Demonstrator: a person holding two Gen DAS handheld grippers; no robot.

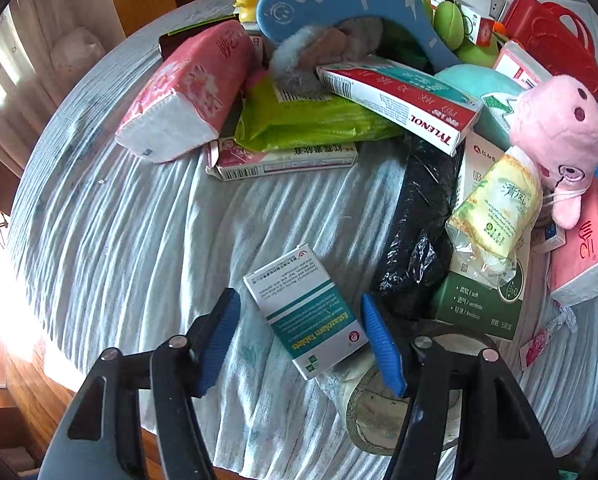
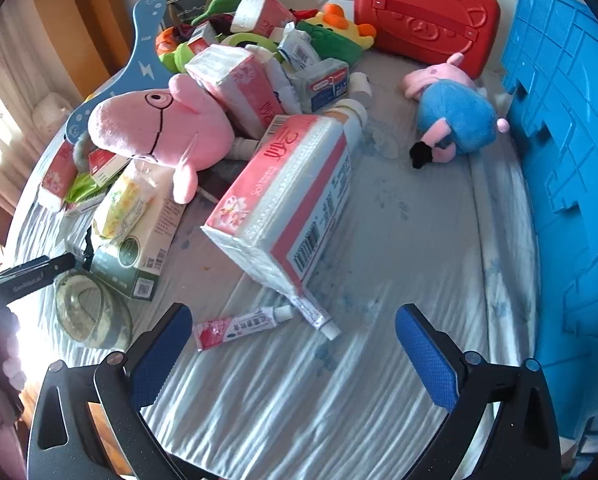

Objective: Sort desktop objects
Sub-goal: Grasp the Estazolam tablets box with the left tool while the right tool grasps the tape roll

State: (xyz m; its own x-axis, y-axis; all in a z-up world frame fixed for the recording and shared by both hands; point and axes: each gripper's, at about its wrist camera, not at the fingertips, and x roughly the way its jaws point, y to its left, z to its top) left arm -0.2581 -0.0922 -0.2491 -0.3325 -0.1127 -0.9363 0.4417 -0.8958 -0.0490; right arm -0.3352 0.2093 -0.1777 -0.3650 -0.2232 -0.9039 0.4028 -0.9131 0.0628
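In the left wrist view my left gripper (image 1: 299,320) is open, its blue pads on either side of a white and teal Estazolam Tablets box (image 1: 305,310) lying on the pale cloth. The right pad looks close to the box edge. In the right wrist view my right gripper (image 2: 295,340) is open and empty above the cloth. A pink ointment tube (image 2: 239,326) and a white tube (image 2: 317,314) lie just ahead of it, below a large pink tissue pack (image 2: 291,196).
A pile of medicine boxes, tissue packs and plush toys fills the table's far side: Tylenol box (image 1: 403,100), pink pig plush (image 2: 155,128), blue pig plush (image 2: 451,116). A red case (image 2: 423,12) stands at the back, a blue crate (image 2: 567,160) at the right. A tape roll (image 2: 91,312) lies left.
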